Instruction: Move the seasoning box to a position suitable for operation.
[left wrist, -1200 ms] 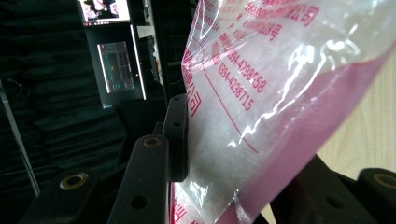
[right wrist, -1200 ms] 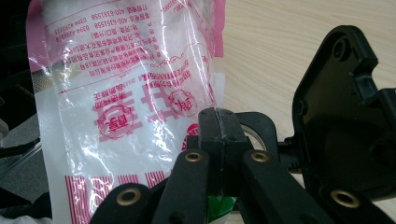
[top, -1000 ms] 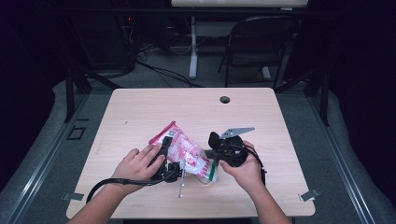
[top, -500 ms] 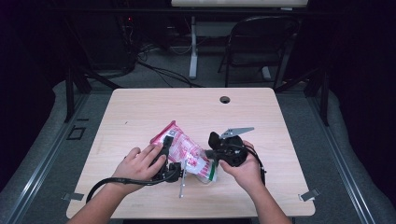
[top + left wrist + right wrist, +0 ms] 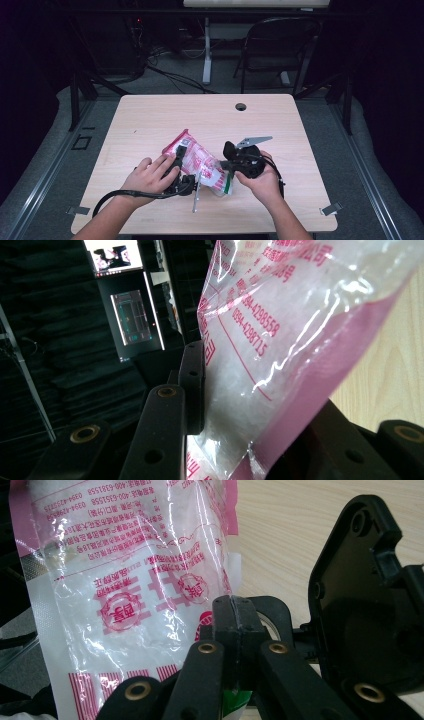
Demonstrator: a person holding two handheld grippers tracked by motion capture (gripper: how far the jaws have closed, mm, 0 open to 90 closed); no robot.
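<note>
1. A pink-and-clear printed plastic bag point(image 5: 197, 162) of white granular stuff sits just below the middle of the high view, held over the near part of the wooden table point(image 5: 150, 115) between the two hands.
2. The left gripper point(image 5: 179, 167) is clamped on the bag's upper left part. In the left gripper view one black pad presses the clear film from the left at lower centre, and the other jaw lies under the pink edge at the lower right.
3. The right gripper point(image 5: 234, 612) has its jaws together. In the right gripper view the two tips meet at centre frame, pinching a thin strip at the bag's lower edge near a green patch point(image 5: 235, 700).
4. The step in hand looks like pulling the bag open or tearing its seal. To do it well, I would keep the left grip firm on the filled body, keep the right pinch on the film alone, and pull apart evenly so that nothing spills.
5. The left hand point(image 5: 150, 175) lies flat and low, forearm coming in from the lower left. The right hand point(image 5: 260, 175) is cupped around its gripper, whose grey plate point(image 5: 254, 140) points to the upper right.
</note>
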